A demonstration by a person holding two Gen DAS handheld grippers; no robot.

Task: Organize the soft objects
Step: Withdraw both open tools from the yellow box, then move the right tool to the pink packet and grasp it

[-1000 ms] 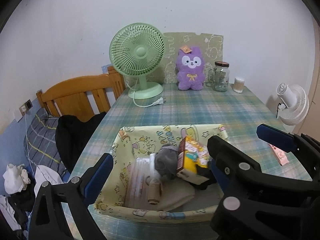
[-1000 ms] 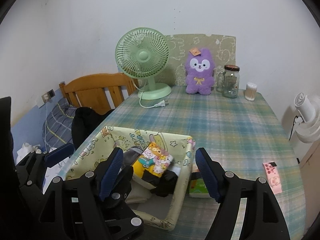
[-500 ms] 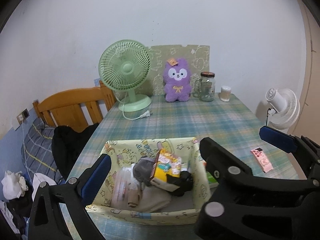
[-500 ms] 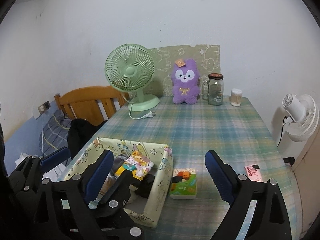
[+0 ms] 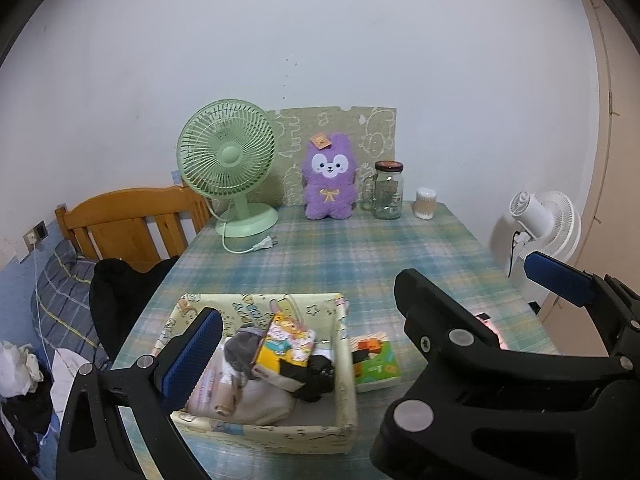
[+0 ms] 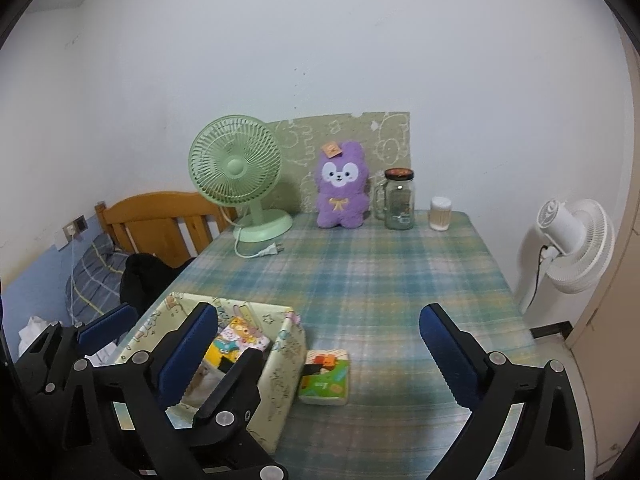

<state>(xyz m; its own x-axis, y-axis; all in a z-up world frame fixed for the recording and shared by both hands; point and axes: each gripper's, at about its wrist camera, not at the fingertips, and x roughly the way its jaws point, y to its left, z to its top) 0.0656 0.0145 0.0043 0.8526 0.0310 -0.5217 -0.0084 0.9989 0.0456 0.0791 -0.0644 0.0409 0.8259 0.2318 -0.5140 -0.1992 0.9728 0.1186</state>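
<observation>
Hovering above the worktop (image 6: 384, 280), both hand-held grippers, left (image 5: 372, 312) & right (image 6: 320, 344), are spread wide w/ nothing held, prob. sizing up the next pick. Soft items sit heaped in the box (image 5: 344, 360); a green packet (image 6: 325, 378) lies just beside it, likely next. Box bottom & lower layers hidden by the fingers.

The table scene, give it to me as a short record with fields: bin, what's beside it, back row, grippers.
bin: fabric bin at the table's near left, holding a yellow pouch, grey and black soft items
beside bin: green packet flat on the tablecloth, at the bin's right wall
back row: green fan, purple plush, jar, small white container
left gripper: open, empty
right gripper: open, empty
</observation>
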